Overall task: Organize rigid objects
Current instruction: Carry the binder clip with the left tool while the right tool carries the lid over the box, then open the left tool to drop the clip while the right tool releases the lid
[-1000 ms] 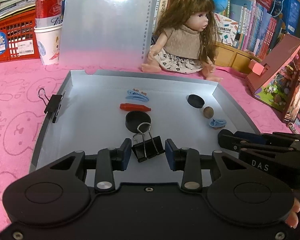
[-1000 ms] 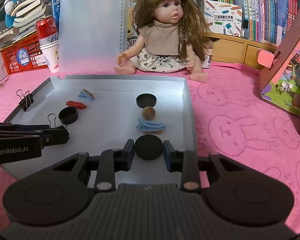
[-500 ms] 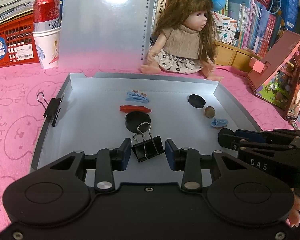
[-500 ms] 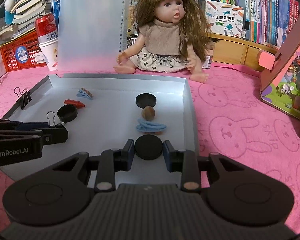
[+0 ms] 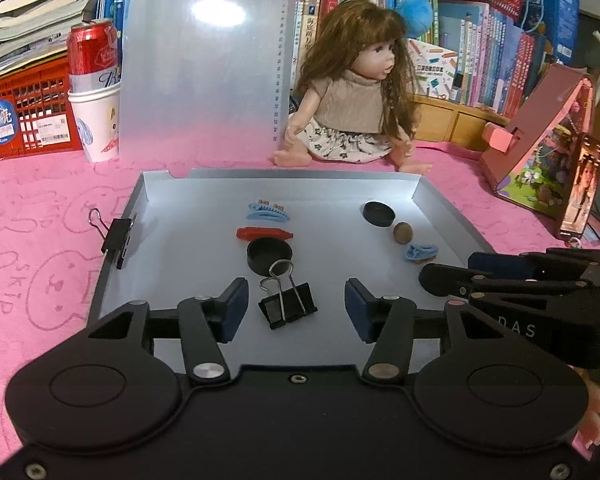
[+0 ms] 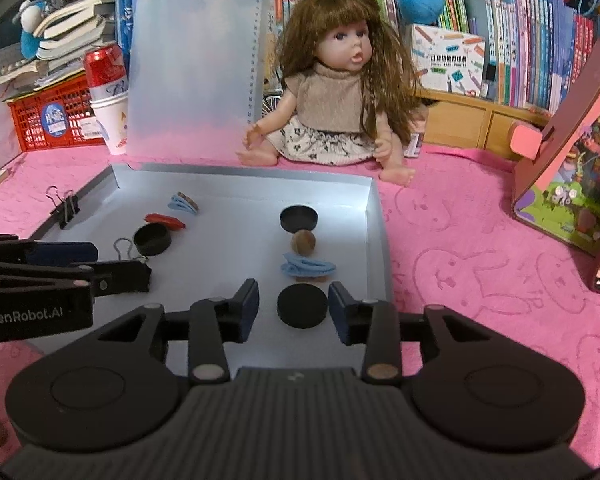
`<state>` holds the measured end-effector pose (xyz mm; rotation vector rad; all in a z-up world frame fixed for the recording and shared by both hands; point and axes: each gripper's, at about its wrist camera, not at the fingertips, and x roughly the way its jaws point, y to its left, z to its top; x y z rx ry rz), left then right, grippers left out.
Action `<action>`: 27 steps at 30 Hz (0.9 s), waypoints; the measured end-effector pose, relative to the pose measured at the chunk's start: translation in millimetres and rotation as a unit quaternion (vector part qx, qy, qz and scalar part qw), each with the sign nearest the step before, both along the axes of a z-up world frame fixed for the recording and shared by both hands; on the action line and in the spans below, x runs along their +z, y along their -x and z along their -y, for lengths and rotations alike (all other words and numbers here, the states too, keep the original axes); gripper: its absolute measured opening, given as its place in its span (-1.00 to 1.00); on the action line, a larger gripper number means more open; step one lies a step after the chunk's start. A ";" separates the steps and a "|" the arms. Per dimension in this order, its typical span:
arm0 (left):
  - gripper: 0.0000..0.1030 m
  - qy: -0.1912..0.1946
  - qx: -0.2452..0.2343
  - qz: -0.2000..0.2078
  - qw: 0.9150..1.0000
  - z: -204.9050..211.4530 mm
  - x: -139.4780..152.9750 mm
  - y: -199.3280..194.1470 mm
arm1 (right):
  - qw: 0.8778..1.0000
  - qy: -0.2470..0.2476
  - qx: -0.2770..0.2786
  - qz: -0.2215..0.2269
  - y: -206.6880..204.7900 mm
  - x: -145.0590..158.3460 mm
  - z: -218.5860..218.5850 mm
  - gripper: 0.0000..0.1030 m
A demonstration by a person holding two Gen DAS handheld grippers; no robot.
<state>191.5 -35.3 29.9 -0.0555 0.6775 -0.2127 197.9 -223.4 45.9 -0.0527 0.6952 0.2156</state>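
Now your left hand-held gripper has just been opening; its jaws stand apart with the black binder clip loose between them on the grey tray. Your right hand-held gripper has just been opening too, black puck untouched between, near the tray's front edge.

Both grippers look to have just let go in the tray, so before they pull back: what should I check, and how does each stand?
1. Left gripper jaws have just opened, clear of the binder clip: ok.
2. Right gripper jaws have just opened, clear of the black disc: ok.
3. Clip resting inside the tray: ok.
4. Disc lying flat: ok.
5. Grippers apart from each other: ok.
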 end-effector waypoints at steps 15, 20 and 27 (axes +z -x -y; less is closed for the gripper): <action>0.44 0.009 -0.036 0.040 0.999 -18.5 20.7 64.0 | 0.998 0.003 0.039 0.040 56.0 19.7 6.8 0.57; 0.45 0.003 -0.040 0.047 0.998 -26.3 21.2 88.3 | 0.998 0.006 0.050 0.046 76.4 17.5 11.8 0.61; 0.45 -0.005 -0.049 0.042 0.998 -38.2 11.6 117.8 | 0.997 0.024 0.056 0.051 105.5 8.5 22.2 0.63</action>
